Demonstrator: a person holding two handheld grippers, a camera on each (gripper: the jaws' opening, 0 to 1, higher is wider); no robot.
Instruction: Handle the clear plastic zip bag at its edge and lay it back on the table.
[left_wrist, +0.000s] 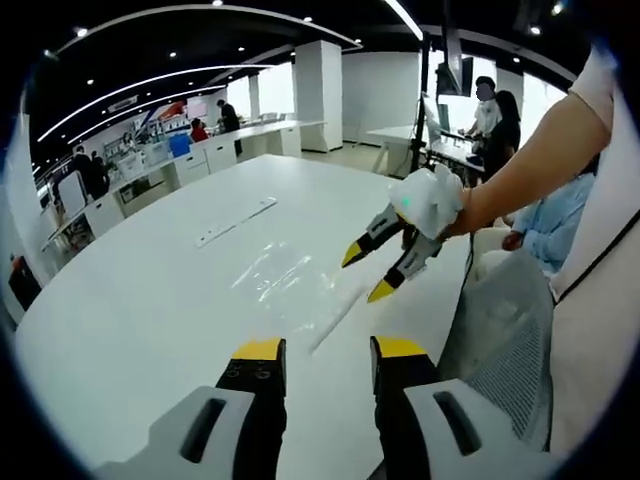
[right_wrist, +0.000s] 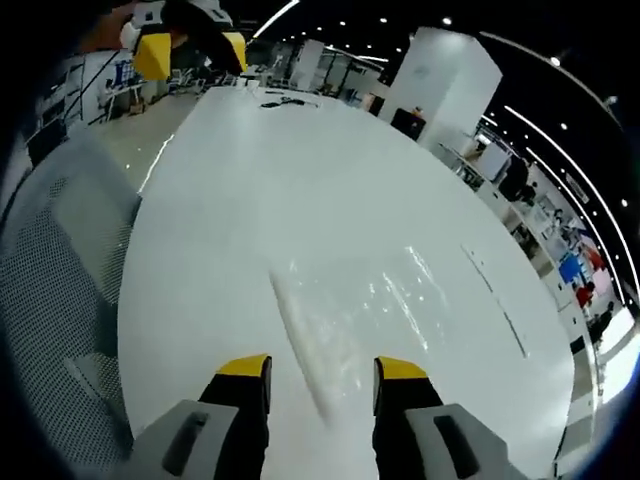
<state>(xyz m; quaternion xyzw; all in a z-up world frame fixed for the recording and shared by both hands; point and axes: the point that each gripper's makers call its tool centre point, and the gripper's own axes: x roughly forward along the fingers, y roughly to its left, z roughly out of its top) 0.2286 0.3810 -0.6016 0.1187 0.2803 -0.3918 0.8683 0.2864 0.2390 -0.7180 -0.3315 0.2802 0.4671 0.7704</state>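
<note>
White tabletop (left_wrist: 130, 300), large, rounded edge, glossy. Clear plastic zip bag (left_wrist: 285, 275) lying flat on it, nearly see-through, marked mainly by glints and creases; in the left gripper view it sits at about 12 o'clock from the left gripper (left_wrist: 322, 350), with its stiff zip edge running toward 5 o'clock near that gripper's tips. Left gripper: jaws parted, yellow-tipped, empty, just short of the bag's edge. Right gripper (left_wrist: 367, 272), entering the left gripper view from 3 o'clock, held in a white-gloved hand (left_wrist: 430, 200): jaws parted, empty, above the tabletop beside the bag's near edge. In the right gripper view the bag (right_wrist: 370, 300) lies at 12 o'clock from the right gripper (right_wrist: 322, 368), its ridged edge reaching down between the spread tips; whether it touches them cannot be told. Left gripper (right_wrist: 190, 50) at 11 o'clock, far off. Mesh chair back (right_wrist: 50, 260) at 9 o'clock. Thin strip (left_wrist: 235, 220) on the tabletop beyond the bag.
</note>
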